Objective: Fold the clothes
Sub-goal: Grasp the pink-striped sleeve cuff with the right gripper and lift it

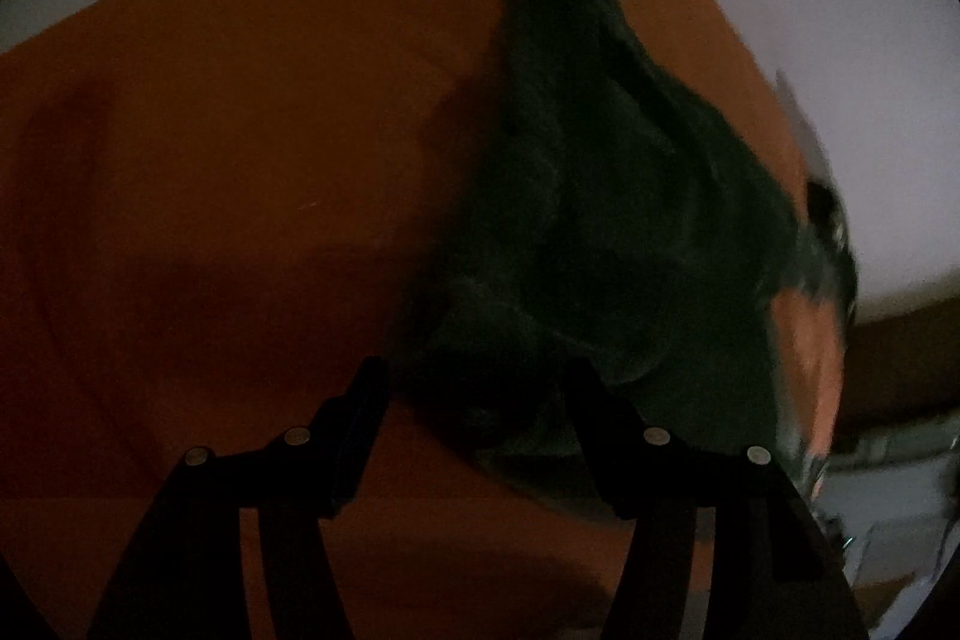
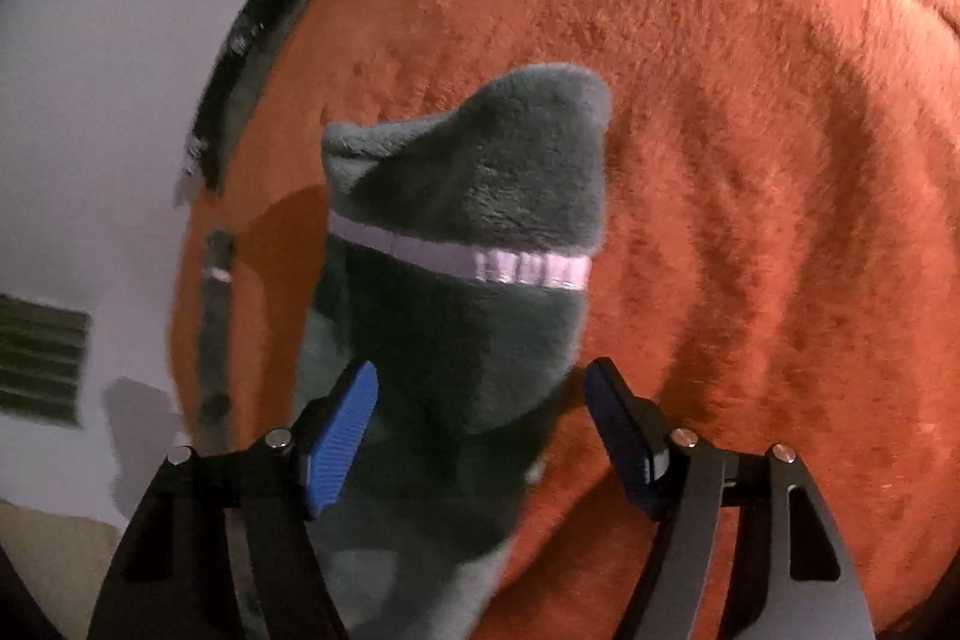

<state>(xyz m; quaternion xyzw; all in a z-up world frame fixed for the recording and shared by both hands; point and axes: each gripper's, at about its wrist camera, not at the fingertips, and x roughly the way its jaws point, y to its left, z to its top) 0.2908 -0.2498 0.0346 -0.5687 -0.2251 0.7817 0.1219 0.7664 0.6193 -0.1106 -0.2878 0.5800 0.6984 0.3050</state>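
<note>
Both tools wide: right tool straddles grey fleece, left tool near dark garment on orange blanket.

A home room, probably a bedroom: an orange fleece blanket fills most of the frame, with white walls and a vent at left.

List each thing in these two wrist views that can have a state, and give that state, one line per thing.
Left gripper: open, empty, at the garment's near edge.
Right gripper: open, grey cloth between its fingers, not clamped.
Grey fleece garment: crumpled, unfolded, pale trim band showing.
Orange blanket: spread out under the garment.
</note>
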